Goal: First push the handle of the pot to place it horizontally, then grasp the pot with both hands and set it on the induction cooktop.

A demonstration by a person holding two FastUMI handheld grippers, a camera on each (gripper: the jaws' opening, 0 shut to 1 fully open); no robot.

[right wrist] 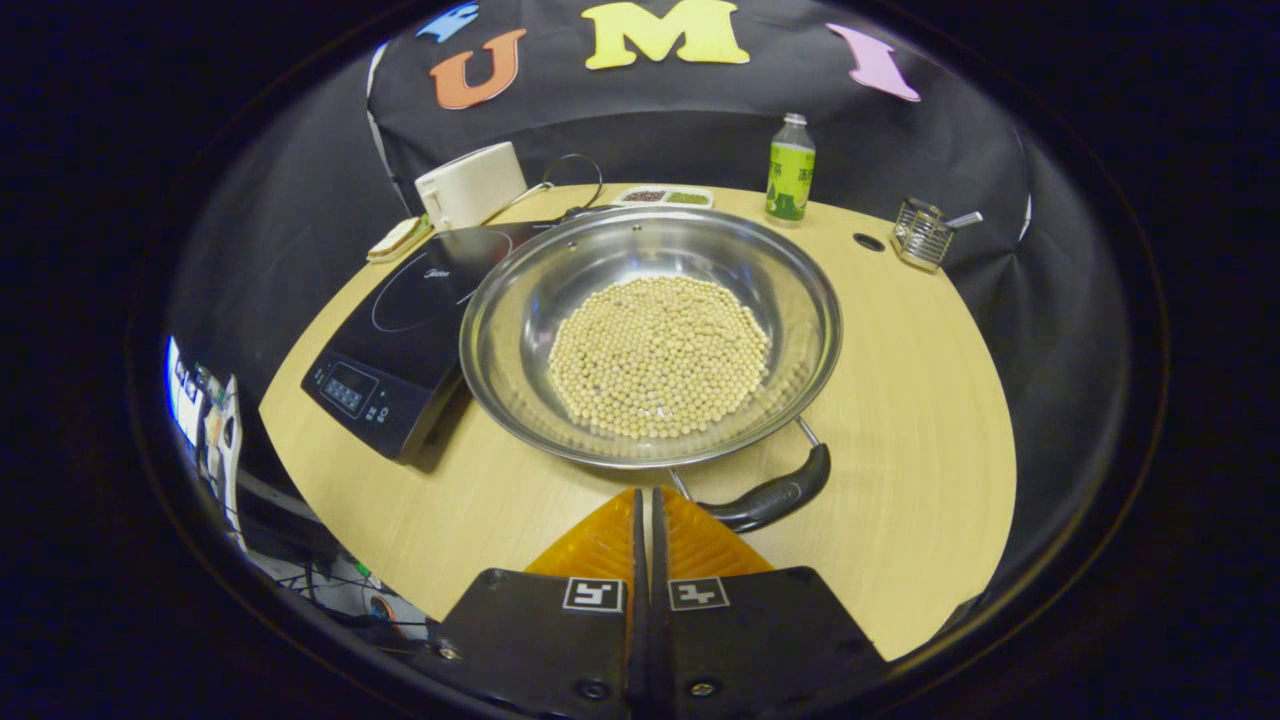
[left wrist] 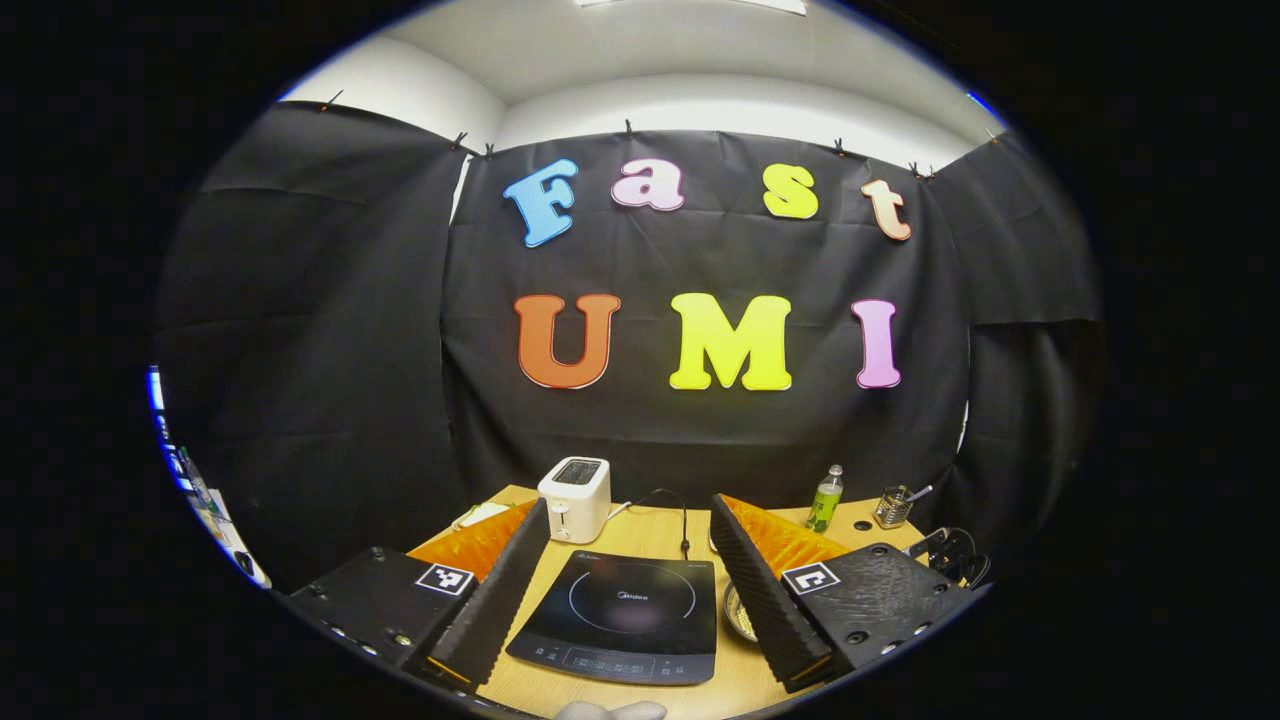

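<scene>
In the right gripper view the pot (right wrist: 650, 335), a wide shallow steel pan holding a layer of pale beans (right wrist: 658, 355), sits on the wooden desk (right wrist: 900, 400) just to the right of the induction cooktop (right wrist: 400, 340), its rim overlapping the cooktop's near right edge. The pot's dark handle (right wrist: 775, 495) lies at the near side of the rim, slanting from lower left up to the right, on two thin metal stems. The right gripper (right wrist: 645, 515) is low over the desk just in front of the pot, its jaws pressed together with nothing between them, their tips just beside the inner end of the handle (whether they touch it cannot be told). Farther back on the desk stand a white toaster (right wrist: 470, 185), a green bottle (right wrist: 790, 168), a small wire basket (right wrist: 920, 235) and a flat tray of dark and green bits (right wrist: 665, 197). In the left gripper view the left gripper (left wrist: 630, 545) is held above the near edge of the desk with its jaws spread wide and empty, the cooktop (left wrist: 620, 615) framed between them. A sliver of the pot (left wrist: 738, 612) shows beside the right-hand finger, and the toaster (left wrist: 575, 497), bottle (left wrist: 825, 498) and basket (left wrist: 893, 506) stand beyond.
</scene>
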